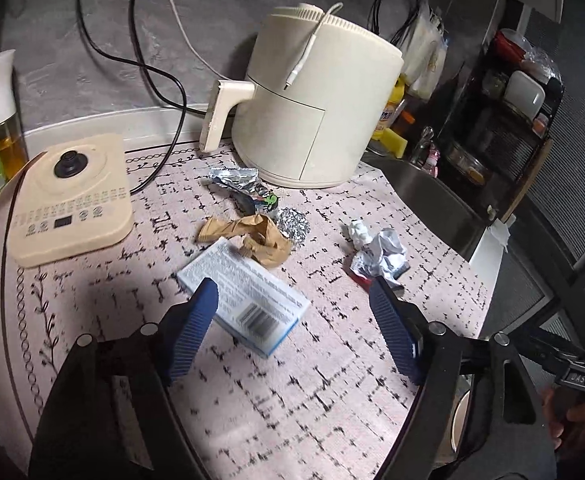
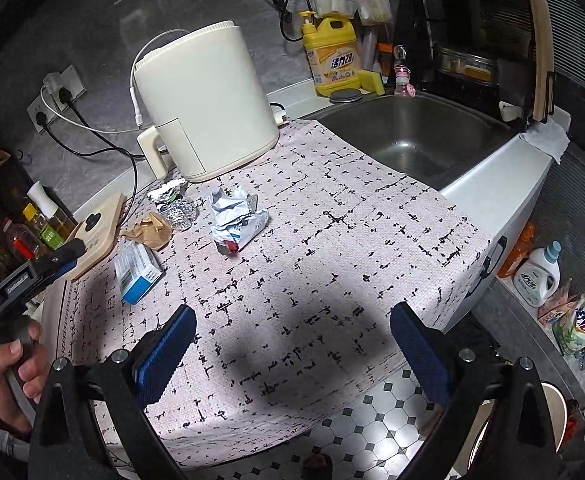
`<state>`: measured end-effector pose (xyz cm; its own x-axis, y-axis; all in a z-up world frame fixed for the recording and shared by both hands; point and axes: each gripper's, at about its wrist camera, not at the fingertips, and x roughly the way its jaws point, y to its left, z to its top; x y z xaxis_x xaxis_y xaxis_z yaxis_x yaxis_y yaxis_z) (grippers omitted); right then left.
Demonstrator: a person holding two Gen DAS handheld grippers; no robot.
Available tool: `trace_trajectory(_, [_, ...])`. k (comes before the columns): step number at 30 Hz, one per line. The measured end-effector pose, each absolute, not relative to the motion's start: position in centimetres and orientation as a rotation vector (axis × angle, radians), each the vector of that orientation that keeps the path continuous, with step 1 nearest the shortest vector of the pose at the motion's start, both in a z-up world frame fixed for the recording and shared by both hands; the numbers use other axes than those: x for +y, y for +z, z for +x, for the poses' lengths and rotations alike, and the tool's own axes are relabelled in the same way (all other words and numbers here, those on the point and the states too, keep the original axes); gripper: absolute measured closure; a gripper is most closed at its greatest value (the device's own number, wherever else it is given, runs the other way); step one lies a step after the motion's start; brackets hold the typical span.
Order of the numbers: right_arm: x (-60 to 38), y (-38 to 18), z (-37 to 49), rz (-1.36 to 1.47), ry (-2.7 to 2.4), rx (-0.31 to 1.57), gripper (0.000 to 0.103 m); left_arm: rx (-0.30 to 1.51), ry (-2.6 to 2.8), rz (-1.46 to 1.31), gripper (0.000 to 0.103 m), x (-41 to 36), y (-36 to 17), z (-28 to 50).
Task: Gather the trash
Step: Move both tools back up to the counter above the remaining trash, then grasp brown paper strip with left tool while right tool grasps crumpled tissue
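Two grippers, left and right, I'm holding spread and empty; one box is lying between my left jaws, five crumpled scraps sitting at twelve o'clock.

You see both views under hard overhead light: the patterned cloth on the desk glows bright near you, while a broad dark shadow falls across it. The corners fade to black, and straight edges bow strongly toward the rims. The back wall stays dim, slightly soft.
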<state>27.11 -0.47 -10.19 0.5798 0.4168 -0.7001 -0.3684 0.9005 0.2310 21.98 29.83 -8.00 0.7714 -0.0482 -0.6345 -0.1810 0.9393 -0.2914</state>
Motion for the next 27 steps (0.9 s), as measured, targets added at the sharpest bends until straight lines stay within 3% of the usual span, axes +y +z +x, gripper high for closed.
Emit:
trace_trajectory(10, [-0.5, -9.6, 28.7, 0.043, 0.395, 0.828, 0.008, 0.763, 0.042, -0.344, 0.039, 31.0, -11.2, 28.4])
trace_trajectory(12, [-0.2, -9.6, 29.0, 0.024, 0.395, 0.832, 0.008, 0.775, 0.042, -0.353, 0.049, 31.2, -11.6, 29.1])
trace_trajectory(14, [0.3, -9.4, 29.6, 0.005, 0.401, 0.832, 0.008, 0.789, 0.041, -0.364, 0.074, 31.4, -11.9, 29.5])
trace_trajectory(19, [2.2, -9.3, 30.9, -0.030, 0.446, 0.842, 0.008, 0.764, 0.058, -0.375, 0.093, 31.4, -11.5, 28.6])
trace_trajectory(27, [5.6, -9.9, 33.6, -0.046, 0.546, 0.878, 0.008, 0.689, 0.104, -0.407, 0.097, 31.6, -8.9, 25.1])
